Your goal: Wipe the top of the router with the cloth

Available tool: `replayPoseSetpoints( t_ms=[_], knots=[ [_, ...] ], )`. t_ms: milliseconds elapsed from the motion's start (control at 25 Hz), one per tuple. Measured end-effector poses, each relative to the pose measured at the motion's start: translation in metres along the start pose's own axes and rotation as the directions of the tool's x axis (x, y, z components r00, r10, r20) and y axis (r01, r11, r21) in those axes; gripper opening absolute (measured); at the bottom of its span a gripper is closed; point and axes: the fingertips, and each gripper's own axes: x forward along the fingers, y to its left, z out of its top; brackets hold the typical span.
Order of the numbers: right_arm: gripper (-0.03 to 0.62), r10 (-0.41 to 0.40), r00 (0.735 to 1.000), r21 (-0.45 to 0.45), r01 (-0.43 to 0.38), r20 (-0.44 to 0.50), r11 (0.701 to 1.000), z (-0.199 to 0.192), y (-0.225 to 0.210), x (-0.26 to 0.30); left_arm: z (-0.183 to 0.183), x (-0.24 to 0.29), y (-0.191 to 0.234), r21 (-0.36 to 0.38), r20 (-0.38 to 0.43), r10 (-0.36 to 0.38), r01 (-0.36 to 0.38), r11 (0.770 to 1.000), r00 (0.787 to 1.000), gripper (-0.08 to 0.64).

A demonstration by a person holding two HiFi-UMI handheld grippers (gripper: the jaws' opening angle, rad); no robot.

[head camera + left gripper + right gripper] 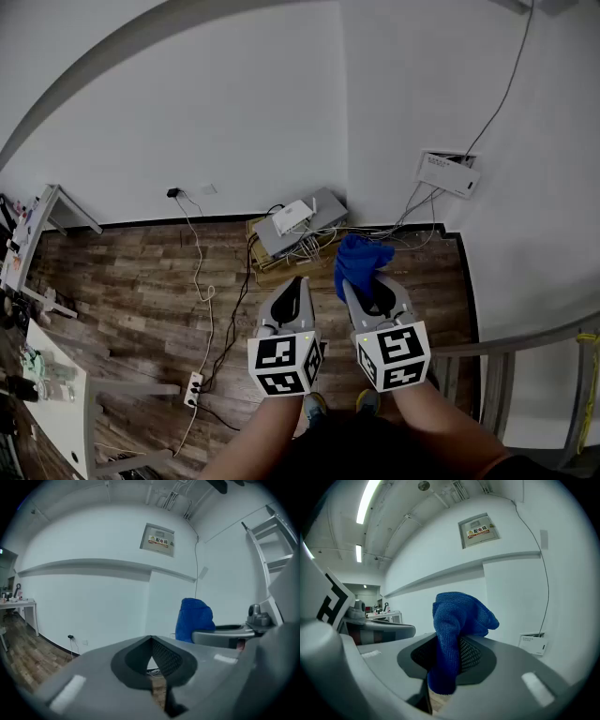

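Observation:
The white router [293, 217] lies on a grey box [323, 214] on the floor by the wall corner, with cables bunched around it. A blue cloth [360, 260] sticks up from my right gripper [363, 287], which is shut on it; in the right gripper view the cloth [454, 630] is pinched between the jaws and droops below them. My left gripper [298, 281] hangs beside it, shut with nothing between its jaws [151, 641]. Both grippers are held high above the floor, nearer to me than the router. The left gripper view shows the cloth [194, 619] to its right.
A white wall box [448, 172] with cables hangs on the right wall. A power strip [194, 387] and its cord lie on the wood floor at left. A white table [58, 389] stands at lower left, and a metal ladder [495, 380] at lower right.

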Motion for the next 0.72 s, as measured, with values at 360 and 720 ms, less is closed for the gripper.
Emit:
replayPoseSetpoints(
  t_ms=[360,720],
  knots=[
    [0.12,0.037,0.999,0.012,-0.037,-0.02,0.999,-0.014,-0.018,-0.016,-0.005,0.005,-0.014,0.001,-0.01,-0.008,0.008,1.0,1.0,0.0],
    [0.12,0.074,0.996,0.04,-0.072,-0.045,0.997,-0.032,-0.066,-0.028,-0.025,0.027,-0.052,-0.02,-0.038,0.015,-0.016,1.0,0.999,0.0]
  ],
)
